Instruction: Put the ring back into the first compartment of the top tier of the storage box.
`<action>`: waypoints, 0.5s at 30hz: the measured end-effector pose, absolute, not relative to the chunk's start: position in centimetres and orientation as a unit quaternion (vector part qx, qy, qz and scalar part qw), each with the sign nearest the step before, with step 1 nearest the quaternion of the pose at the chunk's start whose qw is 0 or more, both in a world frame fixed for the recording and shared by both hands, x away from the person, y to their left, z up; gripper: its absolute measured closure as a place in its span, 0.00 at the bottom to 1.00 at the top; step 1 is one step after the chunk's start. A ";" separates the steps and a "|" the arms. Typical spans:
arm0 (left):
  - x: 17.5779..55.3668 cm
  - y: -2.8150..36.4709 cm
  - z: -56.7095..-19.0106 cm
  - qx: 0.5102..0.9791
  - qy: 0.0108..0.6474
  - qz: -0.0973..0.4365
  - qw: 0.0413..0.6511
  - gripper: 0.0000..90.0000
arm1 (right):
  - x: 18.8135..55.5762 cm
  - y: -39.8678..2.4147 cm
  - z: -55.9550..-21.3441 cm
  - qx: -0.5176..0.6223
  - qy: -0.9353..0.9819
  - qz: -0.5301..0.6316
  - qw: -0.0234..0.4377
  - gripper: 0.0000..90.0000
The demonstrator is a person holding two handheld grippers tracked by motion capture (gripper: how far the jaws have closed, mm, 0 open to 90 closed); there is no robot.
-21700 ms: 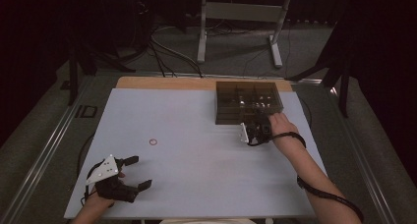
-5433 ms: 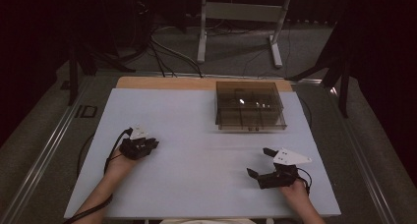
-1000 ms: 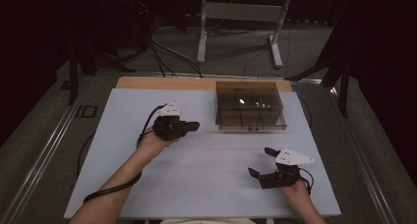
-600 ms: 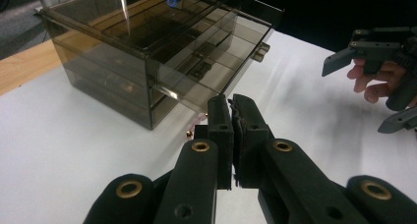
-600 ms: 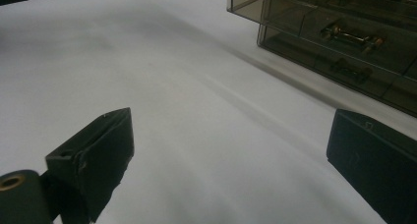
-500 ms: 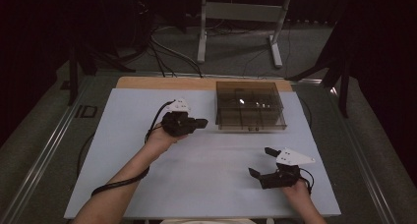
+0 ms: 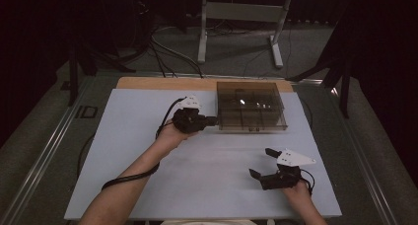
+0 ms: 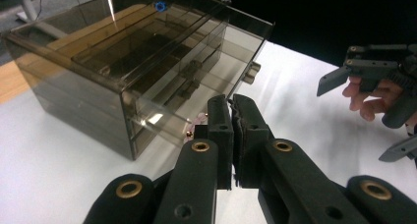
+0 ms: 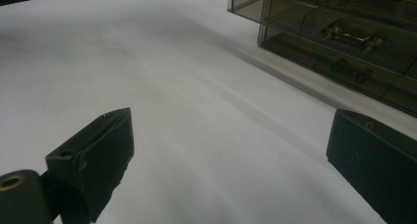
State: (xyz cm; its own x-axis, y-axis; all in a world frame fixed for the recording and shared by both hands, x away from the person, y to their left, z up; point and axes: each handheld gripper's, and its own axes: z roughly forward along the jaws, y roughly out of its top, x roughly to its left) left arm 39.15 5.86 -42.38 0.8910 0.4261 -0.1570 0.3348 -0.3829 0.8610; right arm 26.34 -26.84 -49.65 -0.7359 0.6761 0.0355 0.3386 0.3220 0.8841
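A smoky clear plastic box [image 7: 251, 106] with inner compartments stands at the back of the white table [image 7: 148, 136]. My left gripper [image 7: 213, 120] is shut, its tips at the box's front left corner. In the left gripper view the jaws of the left gripper [image 8: 231, 103] press flat together just short of the box [image 8: 137, 62]. A small reddish bit [image 8: 199, 118] shows beside them; I cannot tell whether it is held. My right gripper [image 7: 261, 163] rests open at the front right, holding nothing. The right gripper [image 9: 236, 130] has bare table between its jaws.
Small brass-coloured parts [image 9: 351, 37] lie in the box's compartments [image 9: 344, 17]. A wooden strip [image 7: 162, 83] runs along the table's far edge. Cables and a metal stand [image 7: 236, 18] sit on the floor behind. The left gripper's cable [image 7: 128, 178] trails along the forearm.
My left gripper has moved right, toward the box's left front corner, still shut. The right gripper has stayed where it was, open.
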 end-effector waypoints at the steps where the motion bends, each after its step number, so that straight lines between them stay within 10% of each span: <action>1: 39.2 5.7 -42.4 0.830 0.229 0.045 0.507 0.99 | 26.3 -26.9 -49.7 0.319 0.794 0.487 0.173 0.05; 15: 40.2 4.1 -41.8 0.827 0.222 0.043 0.514 0.99 | 26.3 -26.9 -49.6 0.318 0.794 0.489 0.173 0.05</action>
